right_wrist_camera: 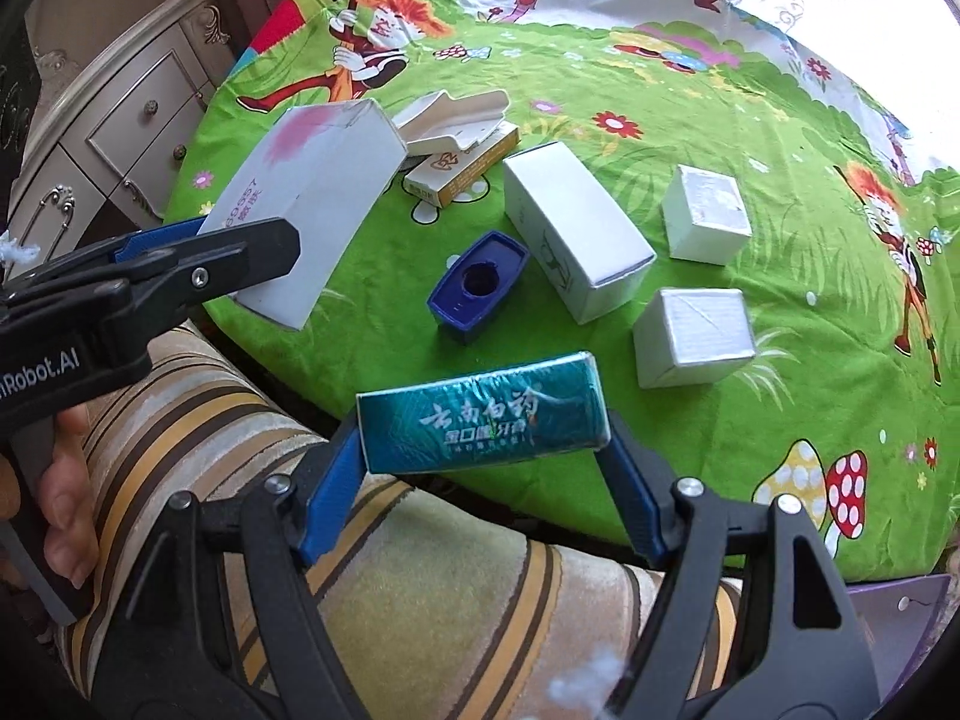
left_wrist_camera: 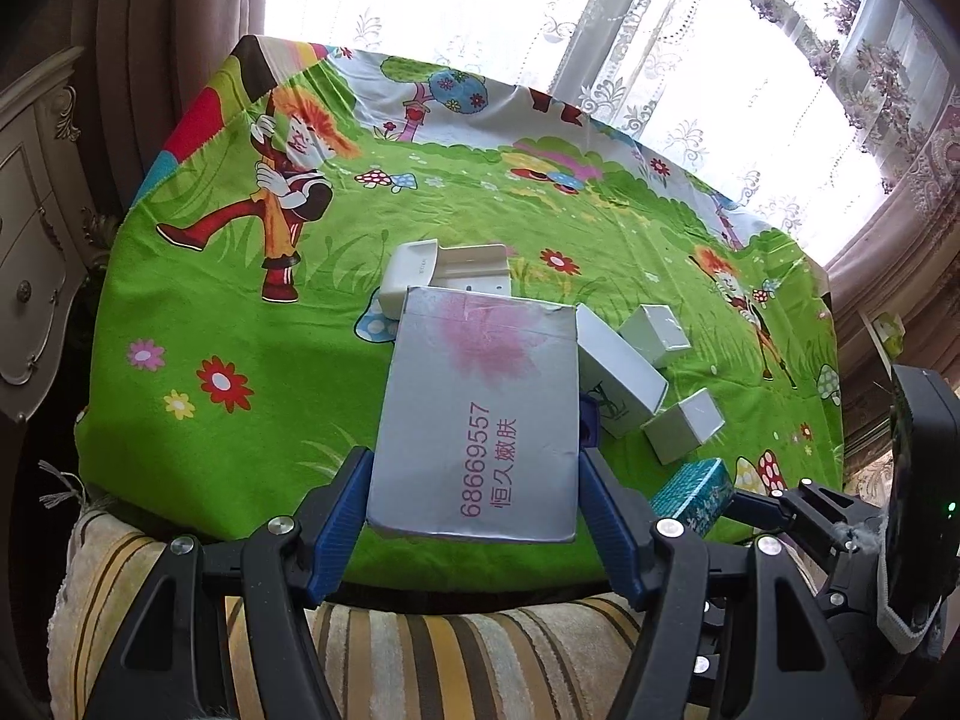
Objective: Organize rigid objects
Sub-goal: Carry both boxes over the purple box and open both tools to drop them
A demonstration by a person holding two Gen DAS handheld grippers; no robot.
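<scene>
My left gripper (left_wrist_camera: 474, 492) is shut on a large grey box (left_wrist_camera: 480, 414) with a pink blotch and red print, held above the table's near edge; it also shows in the right wrist view (right_wrist_camera: 318, 204). My right gripper (right_wrist_camera: 483, 450) is shut on a teal toothpaste box (right_wrist_camera: 480, 414), held over the near edge; it shows in the left wrist view (left_wrist_camera: 696, 492). On the green cartoon cloth (right_wrist_camera: 660, 120) lie a long white box (right_wrist_camera: 576, 240), two small white boxes (right_wrist_camera: 705, 216) (right_wrist_camera: 696, 336), a blue tray (right_wrist_camera: 477, 285), a yellow box (right_wrist_camera: 462, 165) and a white plastic tray (right_wrist_camera: 456, 120).
A striped cushion (right_wrist_camera: 420, 588) lies under both grippers in front of the table. A cream drawer cabinet (right_wrist_camera: 120, 138) stands left of the table. Lace curtains and a bright window (left_wrist_camera: 660, 30) are behind it. The cloth's left half (left_wrist_camera: 240, 312) is bare.
</scene>
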